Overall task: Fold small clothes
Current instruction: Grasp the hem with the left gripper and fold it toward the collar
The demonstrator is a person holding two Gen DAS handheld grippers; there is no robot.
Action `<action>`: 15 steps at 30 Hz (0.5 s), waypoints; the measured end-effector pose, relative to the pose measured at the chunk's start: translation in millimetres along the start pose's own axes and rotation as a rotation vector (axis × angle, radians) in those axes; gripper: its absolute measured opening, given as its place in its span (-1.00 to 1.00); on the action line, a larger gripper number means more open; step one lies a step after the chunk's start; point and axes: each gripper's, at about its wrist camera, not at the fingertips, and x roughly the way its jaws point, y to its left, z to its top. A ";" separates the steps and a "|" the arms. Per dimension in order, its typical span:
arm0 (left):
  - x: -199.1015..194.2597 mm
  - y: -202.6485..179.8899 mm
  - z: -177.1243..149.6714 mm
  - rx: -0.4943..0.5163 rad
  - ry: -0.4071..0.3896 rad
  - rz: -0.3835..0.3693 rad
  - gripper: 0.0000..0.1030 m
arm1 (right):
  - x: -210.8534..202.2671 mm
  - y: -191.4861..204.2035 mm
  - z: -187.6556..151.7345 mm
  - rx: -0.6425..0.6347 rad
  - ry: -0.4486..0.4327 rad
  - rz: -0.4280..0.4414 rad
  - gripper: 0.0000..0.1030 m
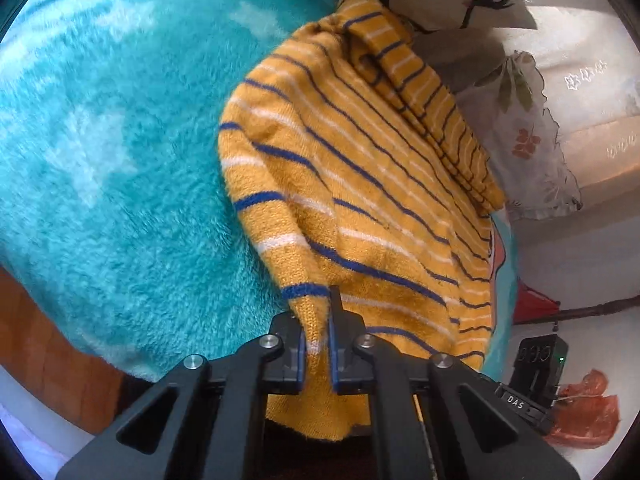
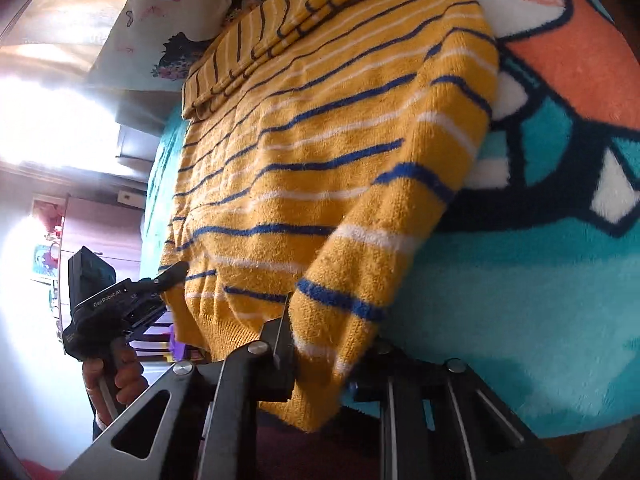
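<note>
The sweater (image 1: 360, 184) (image 2: 320, 152) is yellow knit with thin blue and white stripes. It lies spread out on a fluffy surface. One sleeve is folded across its top, toward 1 o'clock. Its bottom edge hangs down at 6 o'clock.

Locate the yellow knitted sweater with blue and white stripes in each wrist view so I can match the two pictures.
Left wrist view: the yellow knitted sweater fills centre-right, its near edge pinched in the left gripper.
Right wrist view: the sweater fills the centre, a sleeve clamped in the right gripper.
Shared landmark: the fluffy turquoise blanket underneath.
</note>
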 end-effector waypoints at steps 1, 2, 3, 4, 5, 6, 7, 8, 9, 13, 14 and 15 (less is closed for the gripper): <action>-8.4 -3.5 -2.8 0.025 -0.017 0.022 -0.86 | -3.5 -0.3 -1.8 -0.016 0.001 -0.001 -0.71; -16.1 -6.0 -5.2 0.043 -0.028 0.033 -0.86 | -6.2 2.7 -4.0 -0.038 0.006 0.006 -0.72; -27.0 -7.0 -8.4 0.053 -0.040 0.036 -0.86 | -10.8 5.6 -7.5 -0.061 0.014 0.021 -0.73; -36.3 -6.3 -11.1 0.053 -0.047 0.037 -0.86 | -14.8 8.4 -10.2 -0.078 0.022 0.031 -0.76; -47.1 -4.7 -15.1 0.048 -0.055 0.034 -0.86 | -20.7 11.9 -15.7 -0.101 0.035 0.044 -0.76; -56.1 -2.2 -19.5 0.041 -0.060 0.028 -0.86 | -27.4 13.9 -21.6 -0.122 0.046 0.054 -0.77; -64.2 -0.5 -24.2 0.033 -0.063 0.024 -0.86 | -32.1 17.1 -26.4 -0.138 0.056 0.061 -0.78; -70.8 0.9 -29.6 0.023 -0.064 0.021 -0.86 | -38.5 20.4 -33.2 -0.155 0.070 0.073 -0.79; -75.1 1.2 -33.1 0.014 -0.065 0.017 -0.86 | -41.0 22.5 -36.8 -0.161 0.078 0.082 -0.79; -71.2 4.1 -45.3 -0.011 -0.057 0.041 -0.86 | -41.0 20.0 -48.7 -0.175 0.116 0.080 -0.79; -69.2 6.6 -47.6 -0.019 -0.054 0.042 -0.86 | -40.8 16.8 -46.6 -0.165 0.113 0.081 -0.79; -65.6 7.7 -47.1 -0.032 -0.050 0.045 -0.86 | -40.6 13.3 -42.4 -0.150 0.106 0.088 -0.79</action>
